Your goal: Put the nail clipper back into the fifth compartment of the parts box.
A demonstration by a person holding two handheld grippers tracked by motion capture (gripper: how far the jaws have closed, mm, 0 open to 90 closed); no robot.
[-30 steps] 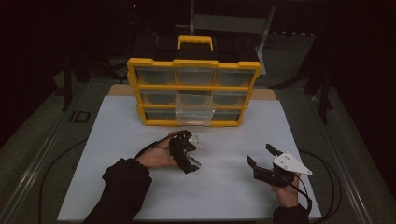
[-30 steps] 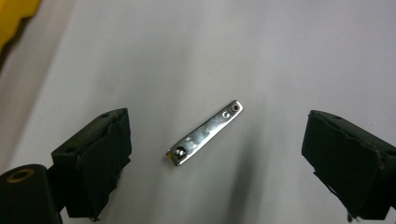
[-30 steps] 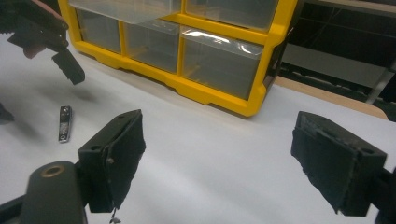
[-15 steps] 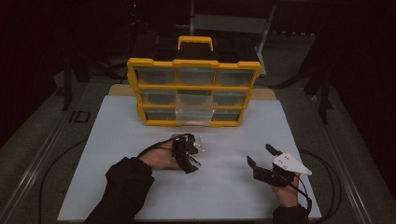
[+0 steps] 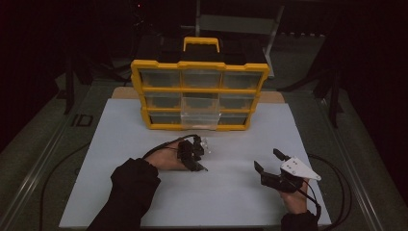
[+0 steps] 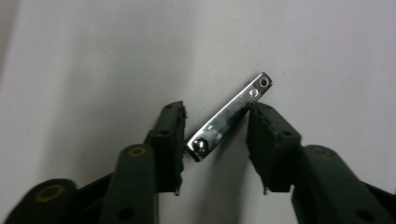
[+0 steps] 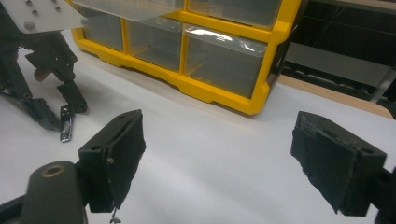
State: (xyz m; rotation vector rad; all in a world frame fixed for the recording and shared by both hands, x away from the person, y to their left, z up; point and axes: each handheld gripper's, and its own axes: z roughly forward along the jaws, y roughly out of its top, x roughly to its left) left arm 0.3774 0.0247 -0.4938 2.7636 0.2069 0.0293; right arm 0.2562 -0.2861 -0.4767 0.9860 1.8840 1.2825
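Left gripper (image 6: 215, 135) closing around nail clipper (image 6: 229, 116) (glint in high view); right gripper (image 7: 217, 158) spread.

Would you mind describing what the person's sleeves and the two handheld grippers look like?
The left gripper and right gripper are black, each with two blocky jaws faced with rough dark pads. The right one carries a pale three-cornered plate. A black cable trails from each. Dark long sleeves cover the forearms.

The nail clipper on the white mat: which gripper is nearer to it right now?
Left. The left gripper has the nail clipper between its jaws, which have just been closing around it. The right gripper sits open, well off to the side on the white mat.
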